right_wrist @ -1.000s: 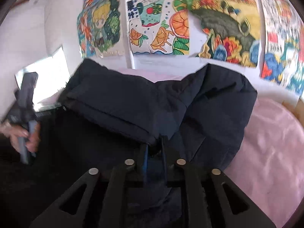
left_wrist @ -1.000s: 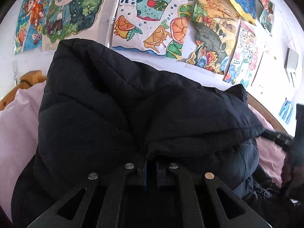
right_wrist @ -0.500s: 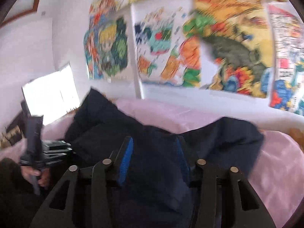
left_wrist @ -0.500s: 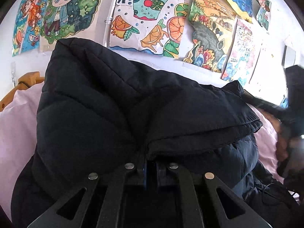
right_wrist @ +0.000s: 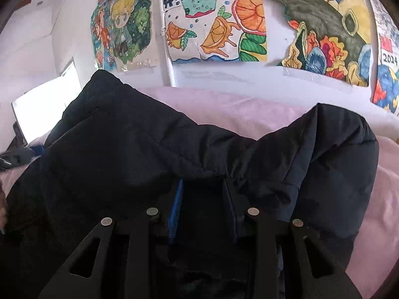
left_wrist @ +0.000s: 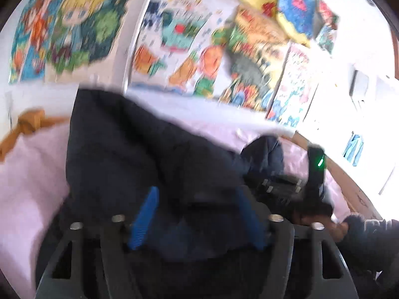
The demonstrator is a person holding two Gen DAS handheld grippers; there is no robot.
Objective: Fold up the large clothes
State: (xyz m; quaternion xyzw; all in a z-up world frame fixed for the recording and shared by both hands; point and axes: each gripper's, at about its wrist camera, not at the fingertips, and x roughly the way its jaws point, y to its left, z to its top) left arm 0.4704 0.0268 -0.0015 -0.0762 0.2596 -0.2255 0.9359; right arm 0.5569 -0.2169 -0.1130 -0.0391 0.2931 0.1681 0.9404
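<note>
Pink bed under a wall of drawings; the dark padded jacket lies bunched across it, nearest the tools, one puffy part doubled over toward the wall. Folding looks partway at best: a thick layer sits on top, but the edges are uneven and a loose lobe sticks out at the right side, so squaring and further folds remain. Left tool is spread, blue pads clear of the cloth, nothing pinched; view blurred. Right tool has a moderate gap with jacket fabric lying between the fingers; whether it grips is unclear.
</note>
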